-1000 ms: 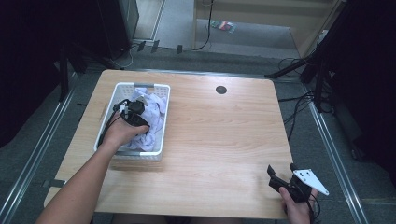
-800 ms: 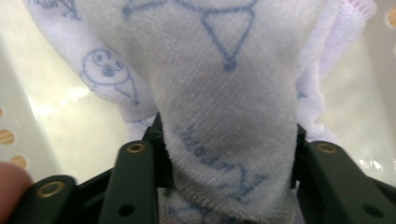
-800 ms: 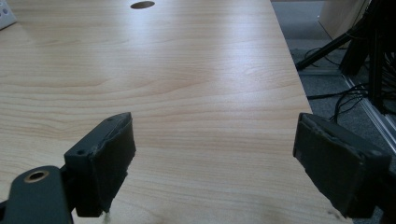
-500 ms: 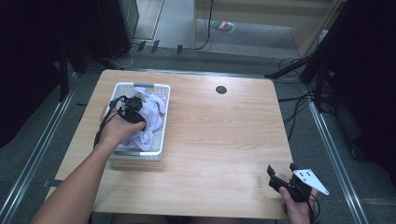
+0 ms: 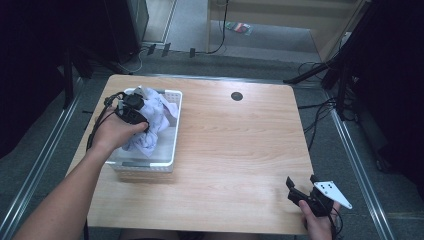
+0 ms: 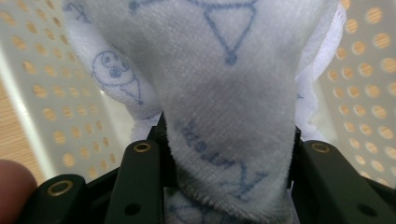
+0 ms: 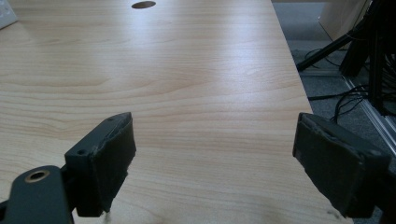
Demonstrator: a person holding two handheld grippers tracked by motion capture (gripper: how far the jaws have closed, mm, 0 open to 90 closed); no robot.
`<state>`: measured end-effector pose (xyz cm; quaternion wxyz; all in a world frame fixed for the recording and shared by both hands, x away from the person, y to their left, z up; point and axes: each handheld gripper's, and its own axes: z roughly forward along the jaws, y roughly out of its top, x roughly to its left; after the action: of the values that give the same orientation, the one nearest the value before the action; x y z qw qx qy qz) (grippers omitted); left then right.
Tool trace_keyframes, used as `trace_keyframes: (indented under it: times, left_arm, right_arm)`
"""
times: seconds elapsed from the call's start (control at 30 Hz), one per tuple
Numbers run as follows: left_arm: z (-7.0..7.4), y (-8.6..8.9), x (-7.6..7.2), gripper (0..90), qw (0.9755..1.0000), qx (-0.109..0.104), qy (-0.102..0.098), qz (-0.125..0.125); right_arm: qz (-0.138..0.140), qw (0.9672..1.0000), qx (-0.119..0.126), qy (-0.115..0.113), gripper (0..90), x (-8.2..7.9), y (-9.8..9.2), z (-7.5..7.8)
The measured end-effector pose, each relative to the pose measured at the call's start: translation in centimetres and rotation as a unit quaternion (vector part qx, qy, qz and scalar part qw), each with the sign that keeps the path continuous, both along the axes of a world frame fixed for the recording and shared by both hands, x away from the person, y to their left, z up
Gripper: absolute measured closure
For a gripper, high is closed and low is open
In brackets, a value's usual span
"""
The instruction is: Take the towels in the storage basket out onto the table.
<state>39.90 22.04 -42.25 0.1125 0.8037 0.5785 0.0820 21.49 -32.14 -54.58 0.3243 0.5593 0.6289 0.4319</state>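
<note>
The left gripper reached into the white perforated basket at the left side of the wooden surface, and its jaws were closed on a fold of a white towel printed with small blue drawings and lettering. In the left gripper view the fleecy cloth bulged up between the two black jaws and draped forward, with the basket's dotted walls close on either side. From above, the rest of the towel lay crumpled inside the basket, partly under the person's left hand. The cloth looked soft, light and limp, so it would probably sag and trail from whatever point was pinched instead of holding a shape; a gathered fold, as here, seemed a surer hold than a single thin edge, which might slip out of the pads. Lifting it would likely call for height enough that the hanging part cleared the basket rim without dragging the light basket along. The right gripper rested low near the front right corner of the surface, well apart from the basket, its jaws spread wide with nothing between them, bare wood showing past them in the right gripper view.
</note>
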Motion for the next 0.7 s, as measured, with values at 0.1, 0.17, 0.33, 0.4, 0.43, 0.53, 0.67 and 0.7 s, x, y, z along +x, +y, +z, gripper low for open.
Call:
trace_keyframes:
  times: [0.1,0.17,0.33,0.4,0.43,0.53,0.67,0.7]
  left_arm:
    - [0.9,0.3,-0.2,59.2,1.0,-0.002,-0.005,0.002]
    - [1.7,0.4,-0.4,59.2,0.9999,-0.004,-0.011,0.002]
    - [3.1,0.3,-0.6,59.1,0.9998,-0.005,-0.022,-0.001]
    - [3.8,0.3,-0.6,59.1,0.9996,-0.005,-0.026,-0.005]
    - [4.3,0.3,-0.7,59.0,0.9995,-0.006,-0.03,-0.006]
    - [5.0,0.1,-0.8,59.0,0.9995,-0.004,-0.032,-0.006]
    - [6.1,-0.1,-0.9,58.9,0.9992,-0.003,-0.039,-0.006]
    - [6.4,-0.2,-1.0,59.0,0.9991,-0.003,-0.041,-0.007]
  right_arm:
    - [-0.001,1.0,0.0,0.0,13.5,0.0,0.0,0.0]
    - [-0.002,1.0,0.002,0.002,13.5,0.0,0.0,0.0]
    - [-0.002,1.0,0.001,0.001,13.5,0.0,0.0,0.0]
    - [-0.002,1.0,0.001,0.002,13.6,0.0,0.0,0.0]
    - [-0.003,1.0,0.001,0.002,13.6,0.0,0.0,0.0]
    - [-0.002,1.0,-0.001,0.001,13.6,0.0,0.0,0.0]
    - [-0.002,1.0,-0.001,0.001,13.6,0.0,0.0,0.0]
    - [-0.002,1.0,-0.001,0.001,13.6,0.0,0.0,0.0]
